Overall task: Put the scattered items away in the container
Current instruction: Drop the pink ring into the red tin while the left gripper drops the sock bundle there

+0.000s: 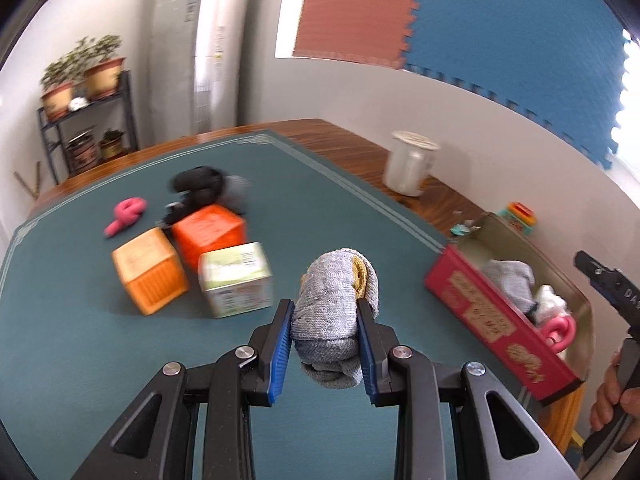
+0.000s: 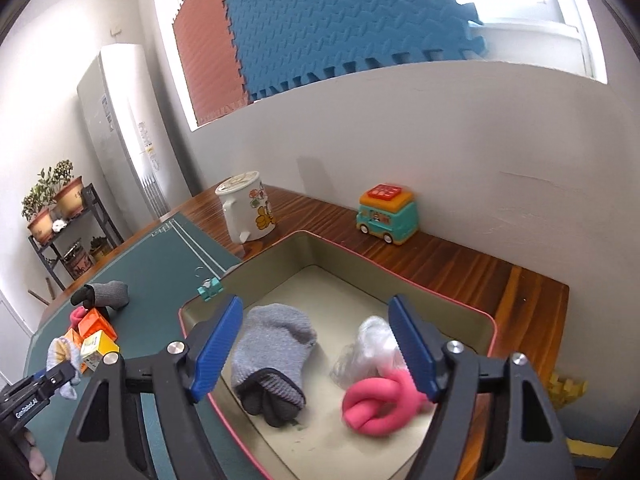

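Note:
My left gripper (image 1: 325, 308) is shut on a rolled grey-and-yellow sock (image 1: 334, 288), held above the green mat (image 1: 100, 352). The red tin (image 1: 492, 320) stands to its right. My right gripper (image 2: 316, 304) hangs open over the tin (image 2: 340, 254); its pads touch nothing. Inside the tin lie a grey sock roll (image 2: 276, 352), a clear plastic bag (image 2: 368, 344) and a pink knotted toy (image 2: 380, 404), which looks blurred. On the mat sit two orange boxes (image 1: 150, 280) (image 1: 210, 230), a green-white box (image 1: 236, 284), another pink knot (image 1: 126, 214) and a black-grey sock (image 1: 208, 188).
A white mug (image 2: 244, 208) and a toy bus (image 2: 386, 216) stand on the wooden table (image 2: 460, 264) by the wall. A teal binder clip (image 2: 210, 288) lies at the tin's far left corner. A plant shelf (image 1: 88, 120) stands beyond the table.

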A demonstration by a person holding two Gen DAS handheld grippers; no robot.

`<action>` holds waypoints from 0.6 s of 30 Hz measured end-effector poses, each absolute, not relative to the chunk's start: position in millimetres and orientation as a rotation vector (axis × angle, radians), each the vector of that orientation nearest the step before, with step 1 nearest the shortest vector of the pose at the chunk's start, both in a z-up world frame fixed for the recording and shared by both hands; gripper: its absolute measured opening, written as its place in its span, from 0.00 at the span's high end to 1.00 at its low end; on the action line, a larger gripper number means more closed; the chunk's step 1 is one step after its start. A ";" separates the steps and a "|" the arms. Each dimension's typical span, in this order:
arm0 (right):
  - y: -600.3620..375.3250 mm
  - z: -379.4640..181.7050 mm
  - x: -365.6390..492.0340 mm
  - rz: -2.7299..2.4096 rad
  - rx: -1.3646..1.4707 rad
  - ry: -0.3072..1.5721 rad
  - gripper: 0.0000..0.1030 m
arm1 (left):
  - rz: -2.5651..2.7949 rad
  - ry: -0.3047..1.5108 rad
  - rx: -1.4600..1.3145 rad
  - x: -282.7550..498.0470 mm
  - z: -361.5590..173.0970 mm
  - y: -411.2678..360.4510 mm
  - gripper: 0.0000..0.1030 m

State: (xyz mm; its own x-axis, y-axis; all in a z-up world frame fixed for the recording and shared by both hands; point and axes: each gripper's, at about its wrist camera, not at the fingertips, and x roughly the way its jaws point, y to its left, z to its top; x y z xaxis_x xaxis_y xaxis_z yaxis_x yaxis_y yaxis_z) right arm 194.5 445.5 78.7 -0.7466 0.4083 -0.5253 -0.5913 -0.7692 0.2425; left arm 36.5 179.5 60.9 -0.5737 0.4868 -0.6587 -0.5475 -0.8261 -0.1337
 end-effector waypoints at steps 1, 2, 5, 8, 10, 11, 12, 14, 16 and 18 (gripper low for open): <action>448.1 77.5 196.9 2.451 -0.609 0.552 0.24 | 2.342 0.121 -0.951 38.7 62.1 188.8 0.69; 451.1 76.2 199.5 2.449 -0.605 0.564 0.24 | 2.326 0.128 -0.949 40.5 63.0 196.9 0.69; 461.9 73.4 209.1 2.440 -0.585 0.597 0.24 | 2.263 0.146 -0.944 47.4 66.8 227.4 0.69; 472.6 72.8 218.4 2.430 -0.562 0.619 0.24 | 2.205 0.158 -0.940 54.0 69.4 254.3 0.69; 479.7 72.6 224.6 2.420 -0.552 0.620 0.24 | 2.166 0.172 -0.933 61.2 70.7 273.0 0.69; 483.3 72.5 227.6 2.414 -0.548 0.618 0.24 | 2.146 0.181 -0.930 65.2 71.3 282.5 0.69; 487.1 72.3 230.8 2.405 -0.542 0.619 0.24 | 2.122 0.186 -0.928 68.7 71.2 291.1 0.69; 495.4 71.8 238.0 2.387 -0.525 0.633 0.24 | 2.070 0.196 -0.926 76.7 70.9 309.5 0.69; 502.5 71.4 244.2 2.374 -0.511 0.651 0.24 | 2.034 0.213 -0.918 84.9 70.4 325.3 0.69; 506.8 70.9 247.9 2.366 -0.507 0.655 0.24 | 2.001 0.238 -0.905 94.2 70.3 341.1 0.69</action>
